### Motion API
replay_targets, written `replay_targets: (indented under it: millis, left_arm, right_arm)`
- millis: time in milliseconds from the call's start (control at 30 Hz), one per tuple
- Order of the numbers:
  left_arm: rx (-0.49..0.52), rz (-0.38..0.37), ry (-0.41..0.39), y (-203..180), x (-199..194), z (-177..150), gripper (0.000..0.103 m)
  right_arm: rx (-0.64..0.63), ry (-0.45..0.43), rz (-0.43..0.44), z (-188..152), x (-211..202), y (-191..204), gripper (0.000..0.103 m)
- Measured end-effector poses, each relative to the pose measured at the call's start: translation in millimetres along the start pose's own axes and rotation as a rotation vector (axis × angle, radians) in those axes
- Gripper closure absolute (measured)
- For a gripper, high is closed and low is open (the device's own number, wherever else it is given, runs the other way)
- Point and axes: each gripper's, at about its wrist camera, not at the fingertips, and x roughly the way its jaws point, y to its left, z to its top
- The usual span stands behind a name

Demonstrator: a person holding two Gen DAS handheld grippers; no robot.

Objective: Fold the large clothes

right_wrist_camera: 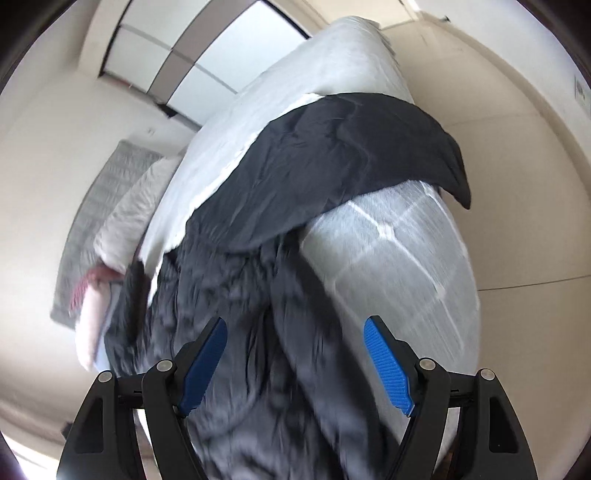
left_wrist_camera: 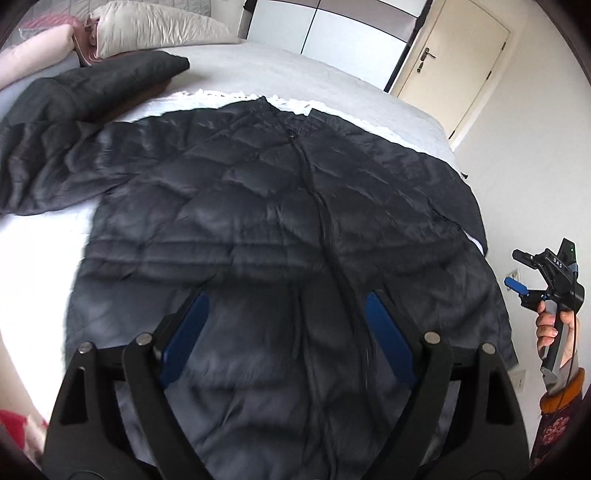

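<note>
**black quilted jacket spread on bed, both grippers wide and empty**

material: jacket (left_wrist_camera: 280, 221) is black, thin puffer type, quilted in horizontal channels, slight sheen, many small wrinkles. closed zip (left_wrist_camera: 317, 206) runs down the front centre. it lies front up and mostly flat. one sleeve (left_wrist_camera: 55, 177) reaches out to the left side of the left wrist view; the other sleeve (right_wrist_camera: 369, 147) drapes over the bed's edge, its cuff hanging past the mattress side. collar end points away from the left camera, hem end nearest it.

left gripper (left_wrist_camera: 286, 325): black frame, blue ribbed pads (left_wrist_camera: 388, 339), jaws spread wide, nothing between them. it hovers over the lower front of the jacket, zip line passing just inside the right-hand pad. contact with the fabric cannot be told.

right gripper (right_wrist_camera: 295, 354): same build, pads (right_wrist_camera: 388, 365) wide apart, nothing held. seen from the left wrist camera (left_wrist_camera: 535, 273) it is off the bed's right edge, held in a hand (left_wrist_camera: 554, 332), apart from the jacket. its own view is motion-blurred, with jacket fabric filling the space beyond the pads.

surface: bed (left_wrist_camera: 314, 74) with light grey cover, white fringed cloth (left_wrist_camera: 221, 96) under the jacket's collar end. mattress side (right_wrist_camera: 406, 251) is white with a woven look. a dark grey pillow (left_wrist_camera: 122, 74), a beige pillow (left_wrist_camera: 155, 26) and pink bedding (left_wrist_camera: 37, 51) sit at the head end.

room: cream door (left_wrist_camera: 454, 66) with lever handle, white wardrobe panels (left_wrist_camera: 325, 26), pale walls.
</note>
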Motion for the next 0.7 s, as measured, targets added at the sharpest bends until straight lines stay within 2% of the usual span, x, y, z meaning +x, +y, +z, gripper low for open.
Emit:
replay_targets:
  millis: [67,133,200,300,367,500,633,700]
  left_arm:
    - [-0.026,-0.006,-0.001,4,19,5,0.016]
    - [-0.064,-0.001,-0.036,12,37,5,0.016]
    - [-0.107,0.071,-0.010,15,50,10,0.016]
    - [-0.155,0.025,-0.001,21,54,19,0.016]
    - [-0.165,0.043,-0.008,22,52,23,0.016]
    - [-0.145,0.063,-0.011,24,54,28,0.016]
    - [-0.076,0.136,-0.026,26,55,29,0.016]
    - [-0.045,0.169,-0.035,28,53,30,0.016]
  right_arm:
    - [0.034,-0.005,0.009,15,18,-6,0.025]
    - [0.063,-0.010,0.006,27,36,-11,0.025]
    - [0.084,-0.002,-0.003,39,54,-16,0.026]
    - [0.116,-0.020,0.003,59,74,-21,0.026]
    - [0.118,-0.049,0.011,72,80,-22,0.026]
    - [0.184,-0.103,0.020,102,89,-33,0.026]
    - [0.280,-0.178,0.043,123,92,-43,0.027]
    - [0.299,-0.212,0.024,130,92,-43,0.036]
